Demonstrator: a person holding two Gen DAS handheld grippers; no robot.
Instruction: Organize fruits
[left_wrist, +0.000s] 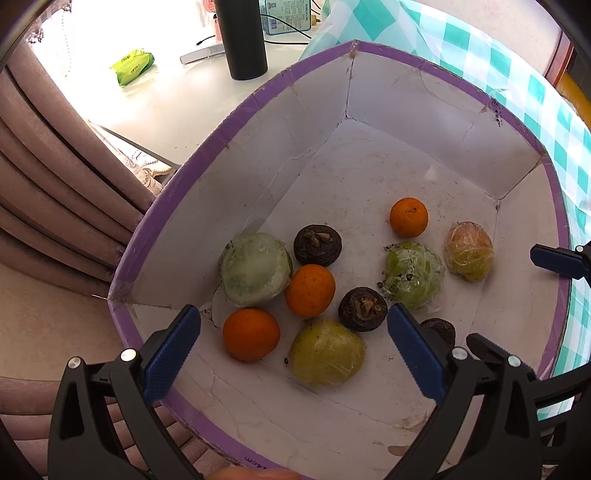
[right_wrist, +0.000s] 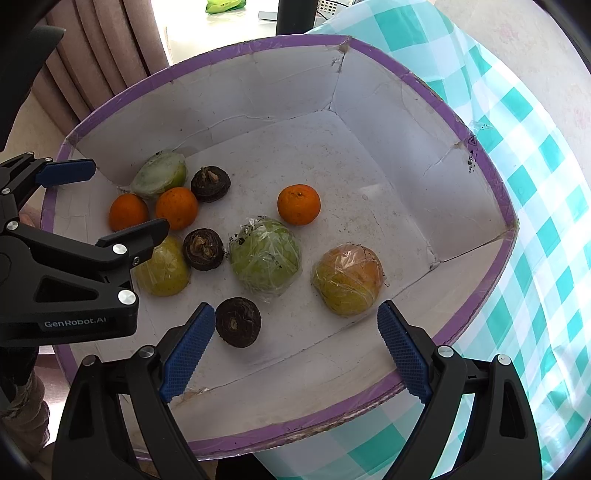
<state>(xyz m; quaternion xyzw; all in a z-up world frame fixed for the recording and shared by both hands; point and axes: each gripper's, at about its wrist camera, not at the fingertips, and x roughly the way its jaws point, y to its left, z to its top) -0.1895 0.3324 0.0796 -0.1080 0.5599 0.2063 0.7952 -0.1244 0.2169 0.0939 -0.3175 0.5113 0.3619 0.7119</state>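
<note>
Both grippers point steeply down into a white cardboard box (left_wrist: 424, 88) with a purple rim, set on a teal-checked tablecloth (right_wrist: 535, 206).

The left gripper (left_wrist: 293, 354) has its ribbed blue pads spread wide and grasps nothing; an orange (left_wrist: 251, 334) and a film-wrapped yellow-green fruit (left_wrist: 327, 352) lie on the box floor between its fingers.

The right gripper (right_wrist: 295, 349) is likewise released, its jaws wide apart, empty. A dark brown, rough, round fruit (right_wrist: 238, 322) lies just beside its left pad, and a wrapped yellow-orange fruit (right_wrist: 349, 280) lies near its right pad.
</note>
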